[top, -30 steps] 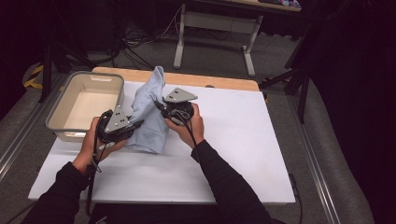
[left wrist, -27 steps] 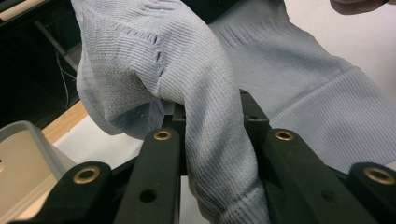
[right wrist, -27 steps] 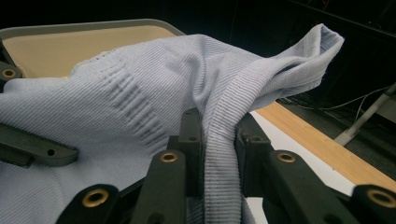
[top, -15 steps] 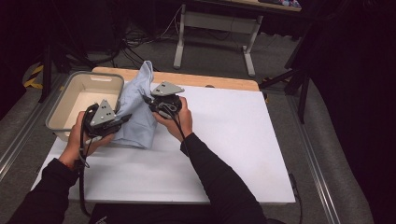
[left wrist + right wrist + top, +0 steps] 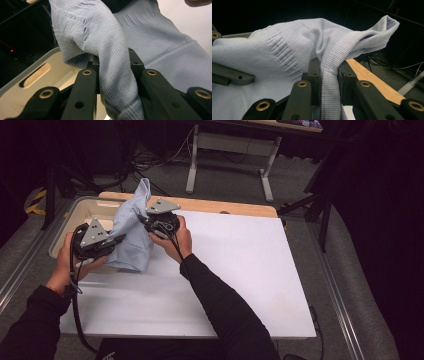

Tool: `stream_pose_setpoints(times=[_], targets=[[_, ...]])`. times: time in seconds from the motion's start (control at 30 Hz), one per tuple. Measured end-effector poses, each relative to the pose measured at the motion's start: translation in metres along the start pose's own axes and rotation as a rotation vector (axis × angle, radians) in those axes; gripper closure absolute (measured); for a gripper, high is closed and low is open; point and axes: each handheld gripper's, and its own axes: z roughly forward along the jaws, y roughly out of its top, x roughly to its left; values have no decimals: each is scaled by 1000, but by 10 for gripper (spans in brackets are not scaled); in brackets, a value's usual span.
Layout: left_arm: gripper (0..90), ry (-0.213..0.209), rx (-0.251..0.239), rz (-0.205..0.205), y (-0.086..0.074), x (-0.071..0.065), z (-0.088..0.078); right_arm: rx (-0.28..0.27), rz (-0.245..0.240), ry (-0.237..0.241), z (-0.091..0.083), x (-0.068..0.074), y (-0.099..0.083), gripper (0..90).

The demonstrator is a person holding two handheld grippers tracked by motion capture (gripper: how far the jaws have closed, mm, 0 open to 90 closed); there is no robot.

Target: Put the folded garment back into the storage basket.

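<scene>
Both the left gripper [image 5: 120, 239] and right gripper [image 5: 145, 220] are pinching the blue knit garment [image 5: 131, 237]. It is hanging soft and light, sagging between holds; gripping gathered folds looks soundest.

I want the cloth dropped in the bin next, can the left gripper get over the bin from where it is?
Probably yes: the left gripper, shut on the light blue knit cloth, is already at the beige bin's near rim, and nothing stands between them.

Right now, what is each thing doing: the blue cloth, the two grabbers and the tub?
Blue cloth: bunched up, held off the table, hanging partly over the tub's edge.
Left gripper: jaws shut on a fold of the cloth.
Right gripper: jaws shut on another fold of the cloth.
Tub: open on top, nothing to see in the part that shows.
Table: white top, bare beside the cloth.
</scene>
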Motion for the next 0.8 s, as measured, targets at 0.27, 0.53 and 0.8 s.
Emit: stream_pose_setpoints(times=[0.27, 0.53, 0.8], targets=[[746, 38, 20, -8, -3, 15, -6, -10, 22, 19, 21, 2, 13, 754], [745, 60, 32, -29, -12, 30, -10, -1, 28, 43, 43, 6, 22, 755], [745, 81, 67, -29, -18, 42, -14, 6, 29, 60, 62, 11, 28, 754]])
